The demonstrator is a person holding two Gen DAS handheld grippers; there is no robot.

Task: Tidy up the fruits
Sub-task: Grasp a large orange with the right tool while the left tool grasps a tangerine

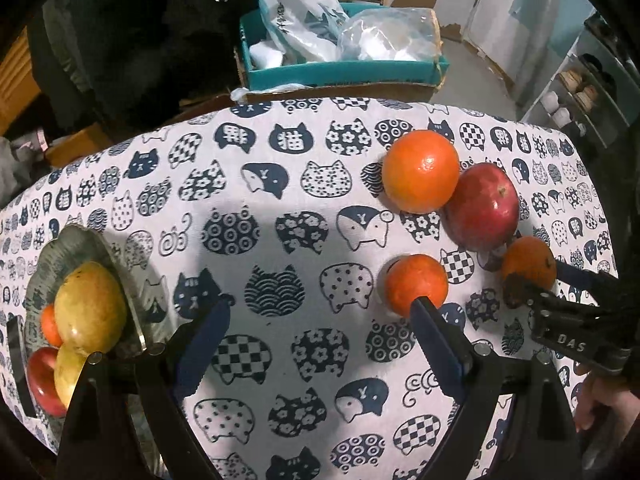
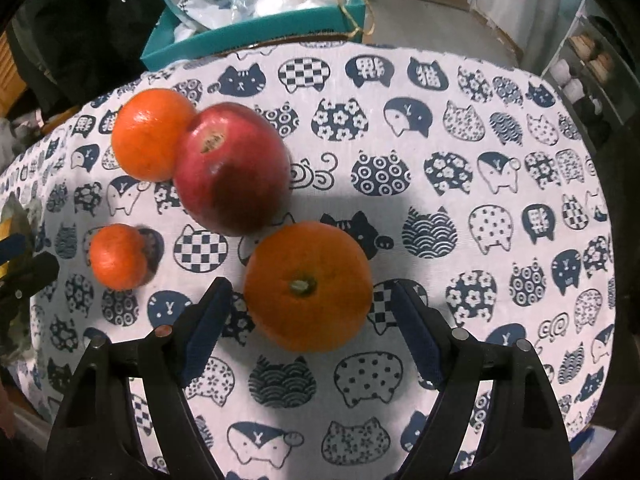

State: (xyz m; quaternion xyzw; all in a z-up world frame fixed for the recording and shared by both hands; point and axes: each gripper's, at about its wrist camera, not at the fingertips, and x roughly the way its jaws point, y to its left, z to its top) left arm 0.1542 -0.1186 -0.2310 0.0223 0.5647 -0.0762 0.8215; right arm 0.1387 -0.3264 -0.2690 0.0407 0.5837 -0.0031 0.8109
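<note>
We hold the right gripper [image 2: 308, 316] with its jaws spread wide around a large orange [image 2: 307, 285] that sits on the cat-print tablecloth [image 2: 460, 208]; neither blue pad touches the fruit (a gap shows on each side). From that orange, a red apple [image 2: 234, 168] lies at about eleven o'clock, just beside it, and the apple touches a second orange [image 2: 150, 134] at its own ten o'clock. A smaller orange [image 2: 118, 257] rests alone at nine o'clock of the large one.

Our left gripper [image 1: 322, 312] hangs released over bare cloth, gripping nothing, its right fingertip overlapping that small orange [image 1: 416, 285] in view; contact is unclear. At its nine o'clock a grey plate [image 1: 86, 246] holds a yellow mango [image 1: 90, 306], with another orange [image 1: 50, 326] and a red fruit [image 1: 42, 380] tucked beside it. A teal box [image 1: 340, 72] of plastic bags stands beyond the table at twelve o'clock.
</note>
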